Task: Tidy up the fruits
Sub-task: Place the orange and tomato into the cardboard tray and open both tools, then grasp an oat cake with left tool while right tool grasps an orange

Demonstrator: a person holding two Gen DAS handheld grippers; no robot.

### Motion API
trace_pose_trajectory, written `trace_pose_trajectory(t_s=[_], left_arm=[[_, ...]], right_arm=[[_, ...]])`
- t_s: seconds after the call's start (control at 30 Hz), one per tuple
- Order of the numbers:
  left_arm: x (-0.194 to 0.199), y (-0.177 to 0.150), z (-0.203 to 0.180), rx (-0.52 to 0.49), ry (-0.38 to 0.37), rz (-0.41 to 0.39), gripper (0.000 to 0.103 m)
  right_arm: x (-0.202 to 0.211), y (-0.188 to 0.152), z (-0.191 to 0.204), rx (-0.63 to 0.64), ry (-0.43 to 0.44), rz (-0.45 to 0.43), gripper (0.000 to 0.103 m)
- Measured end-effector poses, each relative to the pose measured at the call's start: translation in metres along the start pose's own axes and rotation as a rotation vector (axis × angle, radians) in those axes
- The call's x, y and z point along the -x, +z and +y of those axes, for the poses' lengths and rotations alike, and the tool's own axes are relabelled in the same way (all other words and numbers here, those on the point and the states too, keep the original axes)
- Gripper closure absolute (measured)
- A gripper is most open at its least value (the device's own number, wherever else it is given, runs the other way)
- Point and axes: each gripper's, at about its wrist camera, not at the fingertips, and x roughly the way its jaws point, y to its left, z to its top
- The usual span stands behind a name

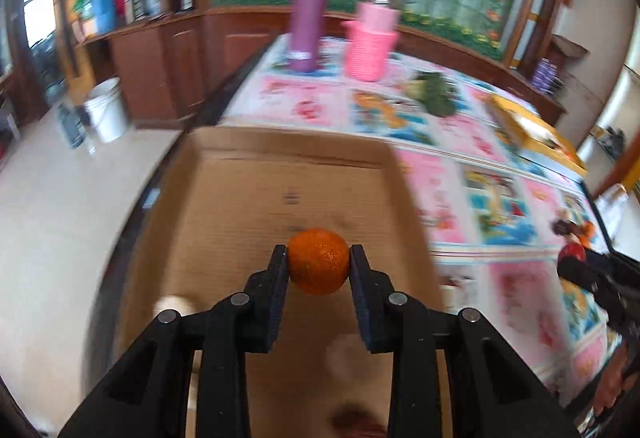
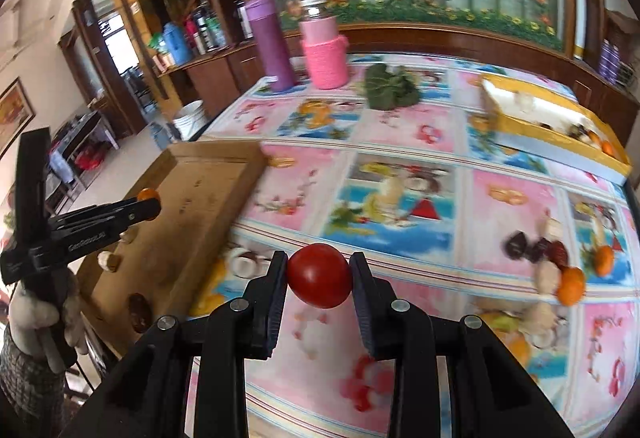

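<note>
My left gripper (image 1: 319, 252) is shut on a small orange (image 1: 319, 261) and holds it above the open cardboard box (image 1: 256, 194) at the table's left edge. The left gripper also shows in the right wrist view (image 2: 150, 204), over the box (image 2: 188, 214). My right gripper (image 2: 319, 258) is shut on a red tomato (image 2: 319, 275) above the patterned tablecloth (image 2: 400, 158). A cluster of loose fruits (image 2: 556, 266), with oranges and dark red ones, lies on the cloth at the right. A few small items lie in the box (image 2: 120, 262).
A purple flask (image 2: 270, 42) and a pink-sleeved jar (image 2: 324, 54) stand at the table's far end, with leafy greens (image 2: 390, 86) beside them. A yellow tray (image 2: 552, 126) with some items sits at the far right. A white bucket (image 1: 106, 108) stands on the floor.
</note>
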Motion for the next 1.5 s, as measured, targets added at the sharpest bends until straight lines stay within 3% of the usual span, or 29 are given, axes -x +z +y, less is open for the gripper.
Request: trace_pose_trajectory(t_s=[0.13, 0.3, 0.57, 0.67, 0.77, 0.83, 0.9, 1.23, 1.37, 1.5], left_arm=[[-0.019, 0.008, 0.045, 0.082, 0.067, 0.08, 0.074], [-0.043, 0.009, 0.066, 0.086, 0.106, 0.169, 0.074], [-0.041, 0.005, 0.067, 0.073, 0.09, 0.165, 0.073], [-0.038, 0.005, 0.07, 0.097, 0.053, 0.147, 0.068], [-0.037, 0.006, 0.071, 0.118, 0.04, 0.139, 0.065], [-0.032, 0.007, 0.069, 0.131, 0.043, 0.122, 0.062], [-0.025, 0.008, 0.068, 0.141, 0.048, 0.094, 0.059], [0.03, 0.002, 0.03, 0.147, -0.04, -0.048, 0.049], [0.05, -0.007, -0.005, 0.12, -0.112, -0.083, 0.038], [0.056, -0.014, -0.049, 0.064, -0.178, -0.074, 0.036]], right_arm=[[-0.047, 0.019, 0.071, 0.109, 0.094, 0.049, 0.069], [-0.103, 0.034, 0.126, 0.169, 0.145, 0.136, 0.068], [-0.15, 0.032, 0.151, 0.193, 0.127, 0.221, 0.068], [-0.156, 0.029, 0.155, 0.204, 0.121, 0.228, 0.068], [-0.155, 0.031, 0.152, 0.184, 0.127, 0.218, 0.065], [-0.15, 0.033, 0.147, 0.16, 0.145, 0.204, 0.051], [-0.14, 0.035, 0.143, 0.142, 0.156, 0.176, 0.046], [-0.073, 0.018, 0.091, 0.067, 0.118, 0.066, 0.041], [-0.049, -0.003, 0.057, -0.009, 0.097, 0.067, 0.041], [-0.03, -0.019, 0.027, -0.073, 0.069, 0.059, 0.04]])
